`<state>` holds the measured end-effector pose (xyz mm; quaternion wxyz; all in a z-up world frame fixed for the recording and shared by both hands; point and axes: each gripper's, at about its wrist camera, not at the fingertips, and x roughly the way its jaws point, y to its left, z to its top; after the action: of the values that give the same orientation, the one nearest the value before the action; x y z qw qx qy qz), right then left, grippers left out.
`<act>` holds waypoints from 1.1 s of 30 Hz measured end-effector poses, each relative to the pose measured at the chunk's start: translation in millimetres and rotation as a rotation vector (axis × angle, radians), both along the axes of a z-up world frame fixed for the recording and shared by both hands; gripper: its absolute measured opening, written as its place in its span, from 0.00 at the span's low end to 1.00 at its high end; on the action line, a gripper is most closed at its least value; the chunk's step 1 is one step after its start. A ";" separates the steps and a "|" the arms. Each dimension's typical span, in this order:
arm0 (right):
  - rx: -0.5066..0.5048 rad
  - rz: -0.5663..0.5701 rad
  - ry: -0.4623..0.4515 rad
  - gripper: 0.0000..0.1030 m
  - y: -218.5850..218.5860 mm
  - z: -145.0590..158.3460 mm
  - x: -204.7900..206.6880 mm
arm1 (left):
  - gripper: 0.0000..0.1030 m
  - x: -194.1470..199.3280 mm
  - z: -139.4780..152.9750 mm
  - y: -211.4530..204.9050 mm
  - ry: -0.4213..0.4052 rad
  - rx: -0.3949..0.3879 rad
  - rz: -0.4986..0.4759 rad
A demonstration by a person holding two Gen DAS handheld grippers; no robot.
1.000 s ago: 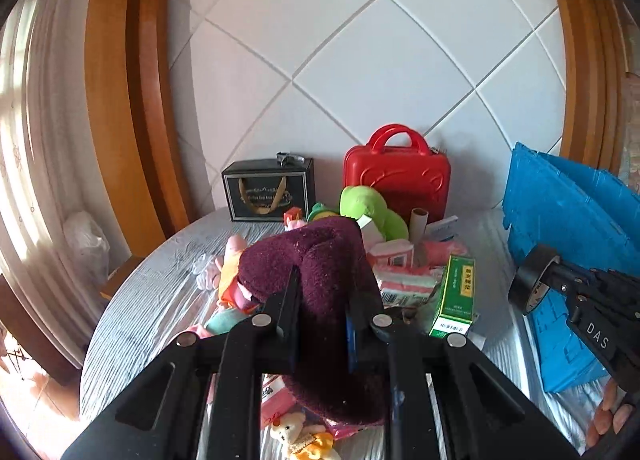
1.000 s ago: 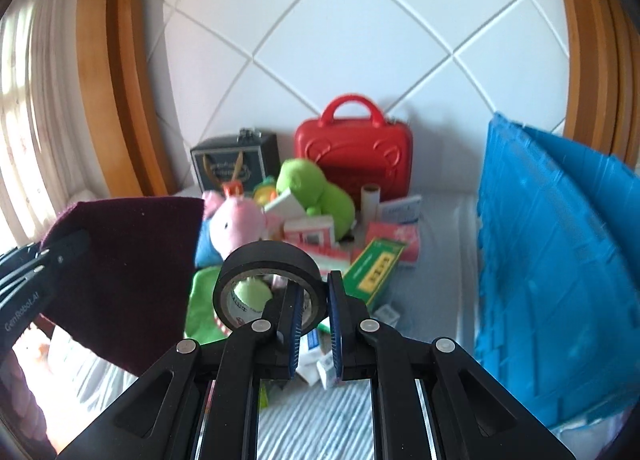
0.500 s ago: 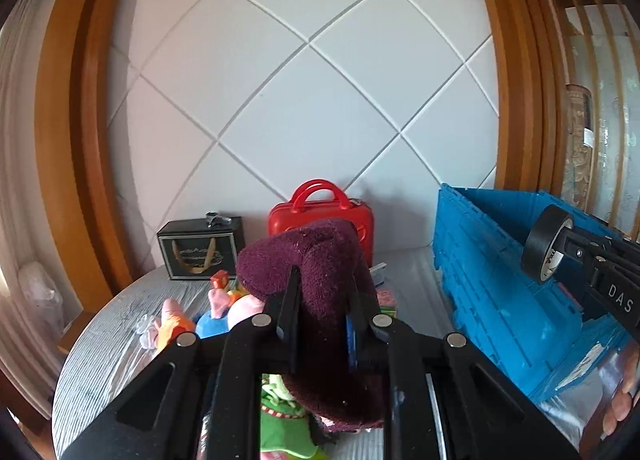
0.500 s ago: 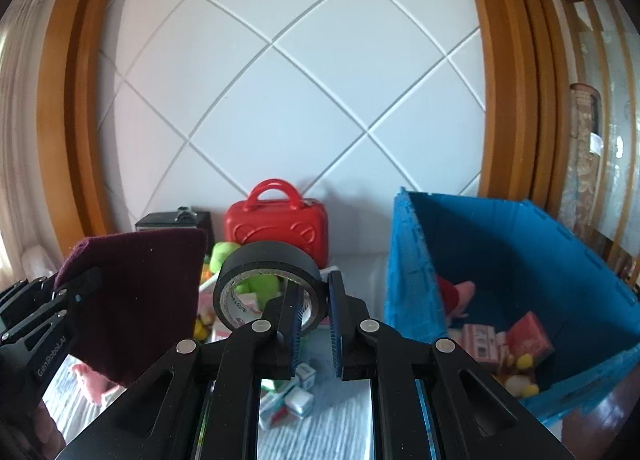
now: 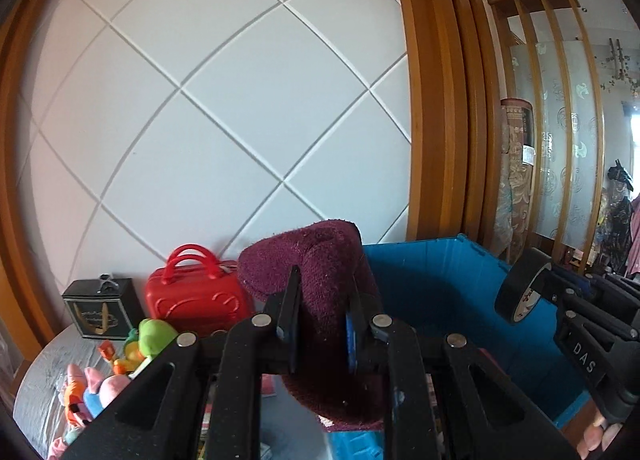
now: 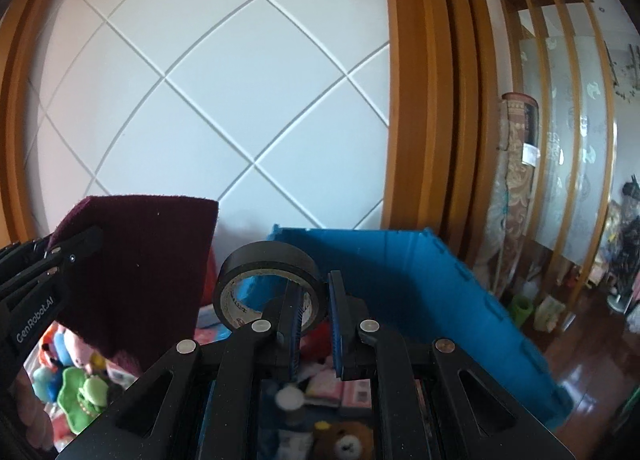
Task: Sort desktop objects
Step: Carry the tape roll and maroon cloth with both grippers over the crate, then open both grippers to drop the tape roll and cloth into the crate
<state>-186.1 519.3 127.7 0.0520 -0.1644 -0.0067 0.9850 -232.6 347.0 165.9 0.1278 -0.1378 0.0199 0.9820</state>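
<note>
My left gripper (image 5: 322,292) is shut on a folded maroon cloth (image 5: 320,260), held up in the air at the near left edge of the blue crate (image 5: 440,284). The same cloth (image 6: 136,260) and left gripper (image 6: 60,260) appear at the left of the right wrist view. My right gripper (image 6: 314,292) is shut on a roll of black tape (image 6: 266,266), pinching its right side, and hangs over the open blue crate (image 6: 420,272). The tape (image 5: 520,292) also shows at the right of the left wrist view.
A red toy suitcase (image 5: 196,292) and a black gift box (image 5: 100,310) stand by the white panelled wall. Plush toys (image 5: 116,364) lie on the grey table (image 5: 44,364). Several toys and packets (image 6: 340,392) lie inside the crate. Wooden floor (image 6: 592,380) lies right of the crate.
Both grippers rose and swung right, from over the toy pile to the blue crate, each still holding its object. The crate's inside now fills the right wrist view.
</note>
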 end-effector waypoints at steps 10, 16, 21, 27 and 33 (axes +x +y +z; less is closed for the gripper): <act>0.022 -0.051 -0.232 0.11 155.8 -33.4 -160.2 | 0.16 -170.6 -48.2 179.1 -0.382 -0.133 -0.038; -0.046 -0.060 -0.527 0.12 200.6 -128.9 -231.0 | 0.16 -217.7 -165.8 235.6 -0.717 -0.361 -0.028; -0.050 -0.071 -0.788 0.12 207.8 -197.1 -252.9 | 0.17 -227.7 -207.9 241.3 -0.934 -0.296 -0.066; -0.111 -0.048 -0.901 0.12 213.9 -221.8 -249.6 | 0.25 -220.9 -226.2 242.2 -0.963 -0.334 -0.057; -0.078 -0.047 -0.882 0.22 215.3 -216.7 -247.2 | 0.69 -230.8 -234.1 219.8 -0.992 -0.322 0.039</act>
<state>-433.3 734.7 -89.0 0.0605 -0.5709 0.0125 0.8187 -463.4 566.8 -68.2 0.0808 -0.6048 0.1049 0.7853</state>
